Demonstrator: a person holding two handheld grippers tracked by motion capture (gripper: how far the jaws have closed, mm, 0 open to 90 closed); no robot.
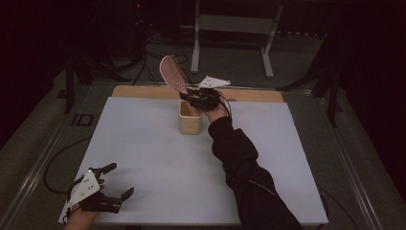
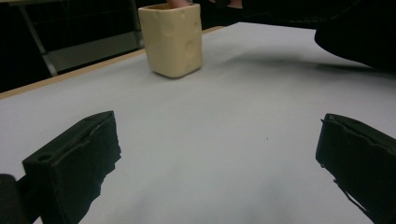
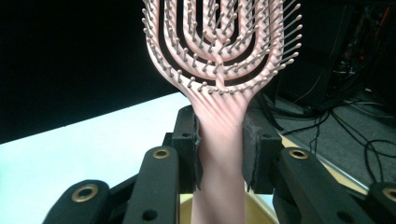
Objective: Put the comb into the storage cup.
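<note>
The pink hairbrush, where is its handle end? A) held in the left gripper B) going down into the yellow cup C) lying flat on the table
B: the right gripper clamps the pink hairbrush by its handle, whose lower end dips into the yellow cup.
</note>
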